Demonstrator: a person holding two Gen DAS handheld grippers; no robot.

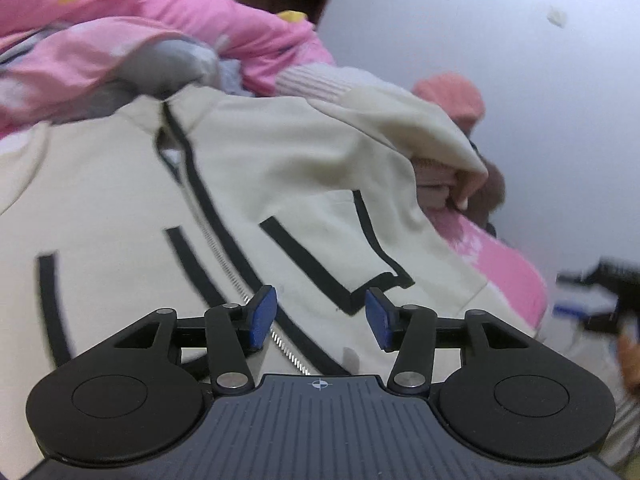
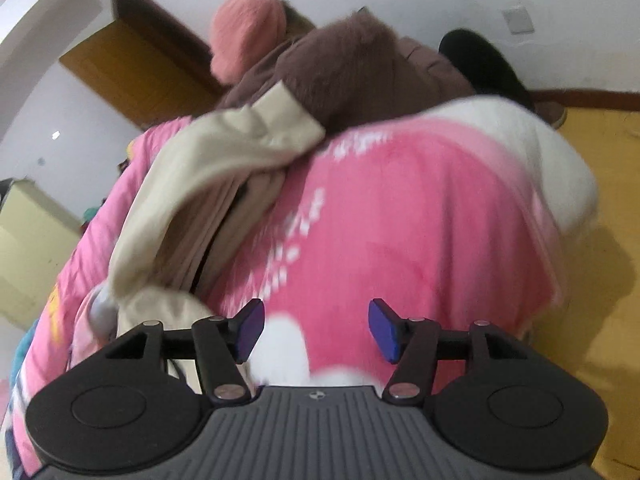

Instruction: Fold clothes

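even, soft indoor light in both views, no single source in view, no hard glare. strong fisheye bend, dark corners at the frame edges. left wrist view: cream jacket smeared by motion blur, sharper close to the lens; dark object at right edge badly blurred. right wrist view: pink blanket soft and streaked, its white patches blown out; faint shadow on the yellow floor.
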